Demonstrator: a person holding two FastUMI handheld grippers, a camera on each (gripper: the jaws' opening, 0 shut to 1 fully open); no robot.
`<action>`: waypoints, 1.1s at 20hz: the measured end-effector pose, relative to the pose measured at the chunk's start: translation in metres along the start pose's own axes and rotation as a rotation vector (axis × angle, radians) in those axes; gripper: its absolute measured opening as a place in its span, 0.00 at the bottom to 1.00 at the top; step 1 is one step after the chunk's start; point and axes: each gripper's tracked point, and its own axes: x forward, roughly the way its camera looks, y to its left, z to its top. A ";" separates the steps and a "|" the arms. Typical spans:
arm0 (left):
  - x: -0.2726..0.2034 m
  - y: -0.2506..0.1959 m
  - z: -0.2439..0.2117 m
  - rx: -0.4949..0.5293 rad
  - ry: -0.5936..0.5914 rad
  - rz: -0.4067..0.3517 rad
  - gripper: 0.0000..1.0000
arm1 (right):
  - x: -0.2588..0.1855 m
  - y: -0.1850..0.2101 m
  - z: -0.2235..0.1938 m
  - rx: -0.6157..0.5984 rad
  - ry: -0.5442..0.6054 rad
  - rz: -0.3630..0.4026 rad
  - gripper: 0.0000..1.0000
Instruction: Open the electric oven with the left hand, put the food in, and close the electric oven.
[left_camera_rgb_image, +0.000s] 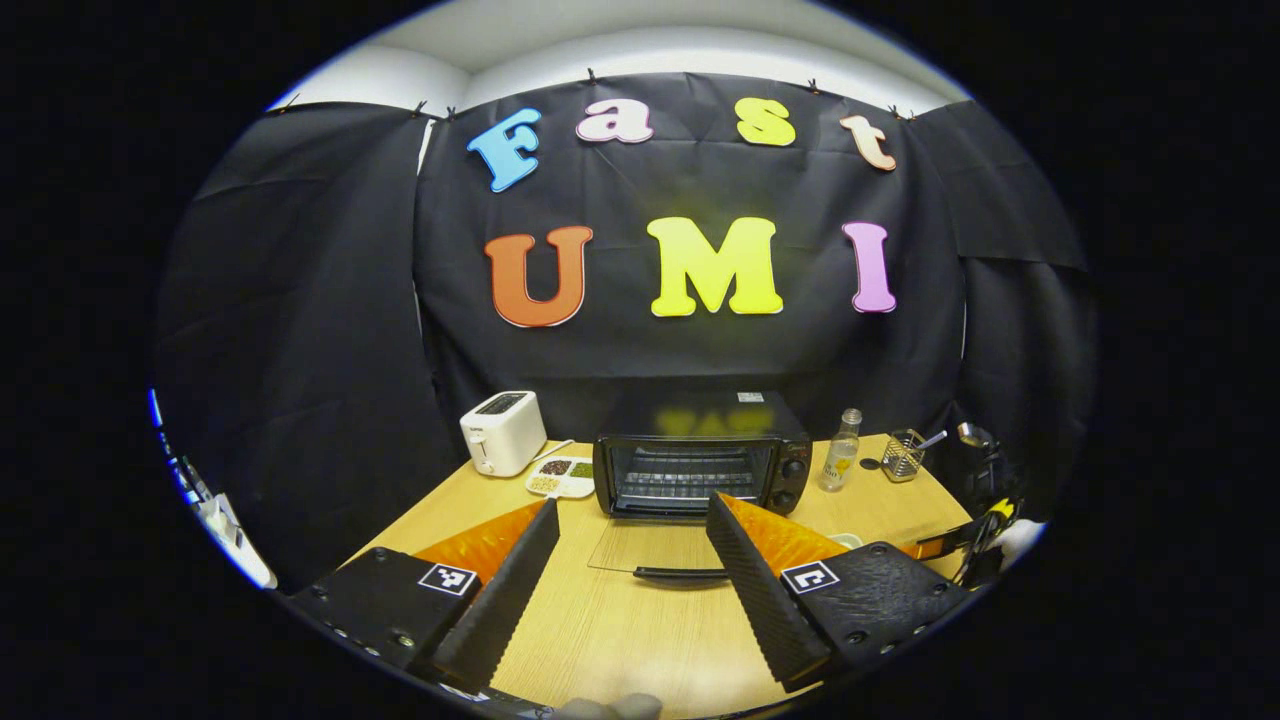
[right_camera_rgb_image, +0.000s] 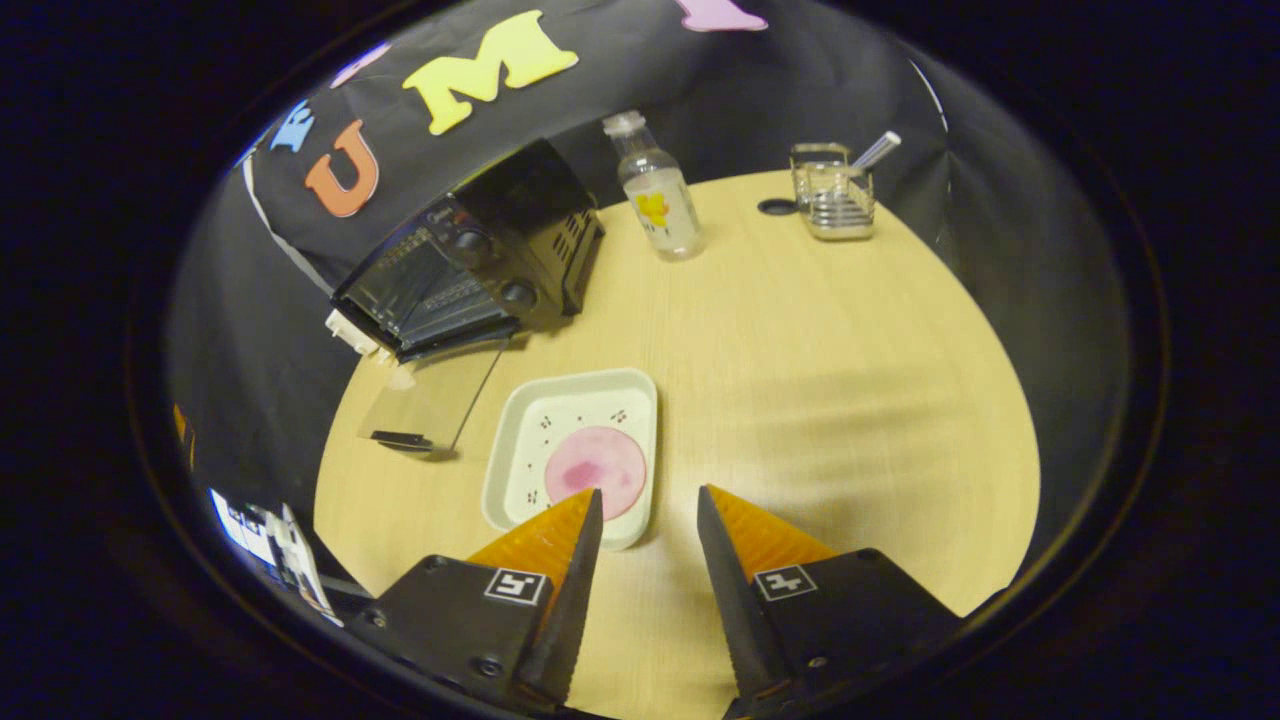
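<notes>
two spread fingers frame your right gripper (right_camera_rgb_image: 648, 500), empty, just above the near edge of the white square tray (right_camera_rgb_image: 520, 440) holding the pink round food (right_camera_rgb_image: 597, 470). your left gripper (left_camera_rgb_image: 632, 512) is also spread, empty. the black electric oven (right_camera_rgb_image: 470, 270), glass door (right_camera_rgb_image: 430, 400) down, lies ahead-left of the tray.

Ahead of my left gripper (left_camera_rgb_image: 632, 560), the table (left_camera_rgb_image: 620, 630) looks like pale wood laminate, smooth with a soft sheen. Oven (left_camera_rgb_image: 700, 462) beyond it: black casing, glossy top that mirrors the wall; its lowered door (left_camera_rgb_image: 650, 545) is clear glass with a dark handle. Toaster (left_camera_rgb_image: 502, 432) to the far left looks like smooth white plastic. Ahead of my right gripper (right_camera_rgb_image: 648, 525), the tray (right_camera_rgb_image: 575, 450) is glossy white. Bottle (right_camera_rgb_image: 655, 200) further off, clear plastic or glass. Rack (right_camera_rgb_image: 832, 192) beyond, shiny metal wire. Wall behind: matt black cloth.
</notes>
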 end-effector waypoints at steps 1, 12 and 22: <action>-0.002 -0.005 0.003 -0.004 -0.002 0.012 0.95 | 0.009 -0.001 -0.001 0.012 0.028 0.018 0.60; -0.019 -0.031 0.001 0.007 0.021 0.096 0.95 | 0.054 -0.007 0.016 0.145 0.194 0.103 0.22; -0.009 -0.041 -0.010 -0.020 0.034 0.074 0.95 | 0.059 -0.008 0.018 0.276 0.293 0.224 0.04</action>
